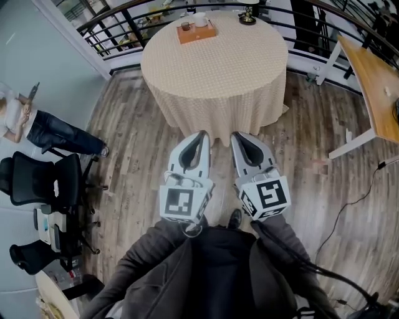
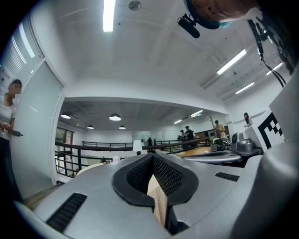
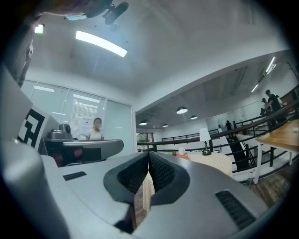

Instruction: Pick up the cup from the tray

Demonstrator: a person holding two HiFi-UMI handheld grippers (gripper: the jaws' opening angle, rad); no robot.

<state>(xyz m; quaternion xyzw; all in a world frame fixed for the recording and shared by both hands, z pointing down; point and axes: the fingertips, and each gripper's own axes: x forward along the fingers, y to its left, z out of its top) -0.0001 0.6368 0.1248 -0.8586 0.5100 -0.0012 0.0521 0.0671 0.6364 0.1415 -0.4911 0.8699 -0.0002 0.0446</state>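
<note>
Two tongs point level at the round worktop (image 1: 215, 68), side by side off its near edge. The left tongs (image 1: 202, 134) and right tongs (image 1: 237, 136) are clenched on nothing. One white cup (image 1: 200, 19) stands on the single tray (image 1: 206, 32) at the far edge.

Matt woven tablecloth (image 1: 215, 81) far off. Wood-plank floor (image 1: 137, 149) w/ slight sheen. Smooth matt grey plastic on left gripper (image 1: 201, 140) & right gripper (image 1: 240, 138); blk ribbed pads (image 2: 169, 176).

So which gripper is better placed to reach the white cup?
Left, slightly: the white cup on the orange tray lies roughly straight ahead of the left gripper; the right gripper is offset. Both shut.
</note>
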